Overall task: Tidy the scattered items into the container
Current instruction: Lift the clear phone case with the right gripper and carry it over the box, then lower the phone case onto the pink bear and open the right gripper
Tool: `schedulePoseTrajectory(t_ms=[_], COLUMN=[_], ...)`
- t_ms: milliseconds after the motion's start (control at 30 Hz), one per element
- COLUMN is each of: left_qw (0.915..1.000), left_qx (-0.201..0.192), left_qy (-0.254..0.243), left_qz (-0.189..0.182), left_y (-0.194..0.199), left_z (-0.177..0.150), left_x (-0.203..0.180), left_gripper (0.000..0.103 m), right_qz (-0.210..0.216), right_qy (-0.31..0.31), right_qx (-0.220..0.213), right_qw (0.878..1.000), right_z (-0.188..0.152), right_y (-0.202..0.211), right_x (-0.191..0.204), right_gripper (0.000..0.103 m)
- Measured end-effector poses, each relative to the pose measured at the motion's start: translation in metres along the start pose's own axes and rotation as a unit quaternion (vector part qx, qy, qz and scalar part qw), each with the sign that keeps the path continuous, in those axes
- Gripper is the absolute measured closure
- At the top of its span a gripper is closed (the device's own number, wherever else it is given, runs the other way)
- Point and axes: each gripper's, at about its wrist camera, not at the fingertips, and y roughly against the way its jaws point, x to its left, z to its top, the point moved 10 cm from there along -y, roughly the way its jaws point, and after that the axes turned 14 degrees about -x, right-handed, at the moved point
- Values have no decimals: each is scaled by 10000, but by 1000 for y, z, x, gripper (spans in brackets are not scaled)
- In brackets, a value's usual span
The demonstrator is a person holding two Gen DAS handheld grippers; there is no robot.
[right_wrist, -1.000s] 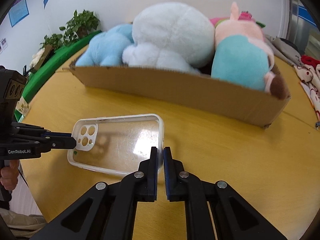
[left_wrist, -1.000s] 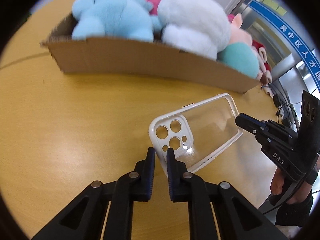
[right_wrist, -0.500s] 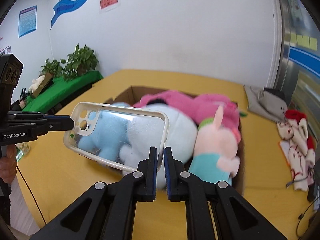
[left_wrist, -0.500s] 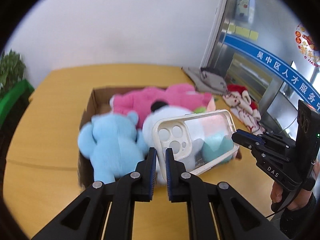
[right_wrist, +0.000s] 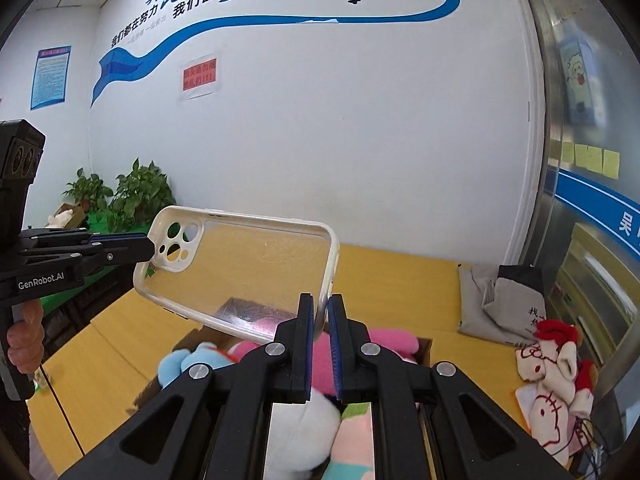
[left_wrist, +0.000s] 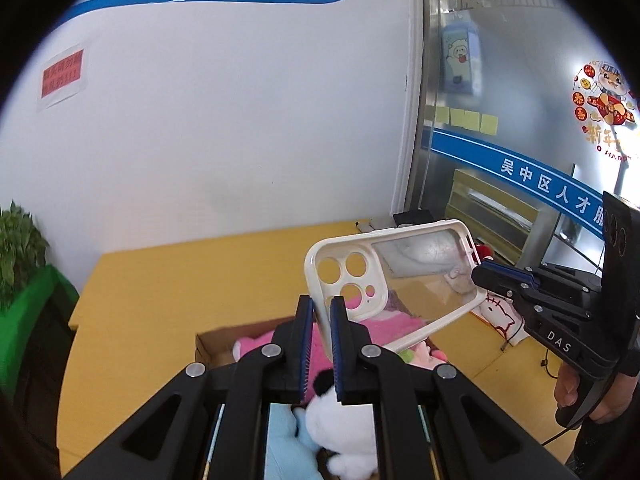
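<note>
Carry step: the left gripper (left_wrist: 320, 322) and right gripper (right_wrist: 319, 320), 2 in all, each pinch an end of the clear phone case (right_wrist: 240, 268) above the cardboard box (left_wrist: 208, 346) of plush toys (right_wrist: 304, 420); next, lower and release.

There is one clear phone case (left_wrist: 416, 280), one cardboard box (left_wrist: 208, 346) and two hand-held grippers: the left hand-held gripper (left_wrist: 320, 316) and the right hand-held gripper (right_wrist: 322, 314). Four yellow sticky notes (right_wrist: 590, 159) are stuck on the glass. Two potted plants (right_wrist: 128, 196) stand by the wall.

It looked like an office: a white wall carried a blue slogan banner (right_wrist: 256, 20), a glass partition (left_wrist: 520, 80) bore sticky notes (left_wrist: 466, 119), and potted plants (right_wrist: 136, 196) stood nearby.
</note>
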Motion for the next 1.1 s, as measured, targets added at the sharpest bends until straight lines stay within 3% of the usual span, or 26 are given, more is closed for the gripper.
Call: schedulePoseTrajectory(t_ms=[167, 567, 767, 900, 967, 1033, 1100], left_qw=[9995, 9883, 9754, 9768, 9814, 9870, 9922], left_qx=[300, 1436, 2108, 1965, 1748, 1417, 931], left_qy=[70, 515, 635, 847, 791, 674, 603], left_qz=[-57, -83, -93, -63, 105, 343, 574], left_y=[-50, -167, -196, -186, -174, -153, -127], left_z=[-20, -127, -188, -191, -180, -162, -140], left_x=[19, 58, 59, 67, 72, 78, 80], left_gripper=[95, 96, 95, 93, 85, 59, 36], right_qz=[-31, -80, -127, -110, -81, -107, -241], right_qy=[-241, -608, -728, -721, -681, -605, -544], right_qx=[282, 1465, 2114, 2253, 2193, 2034, 1813], right_qw=[9993, 9873, 9746, 9716, 9732, 9772, 9816], right_z=[-21, -146, -213, -230, -227, -218, -206], right_y=[-43, -155, -178, -178, -172, -160, -141], right_x=[-17, -49, -56, -55, -53, -48, -43], right_gripper=[94, 94, 94, 91, 71, 12, 4])
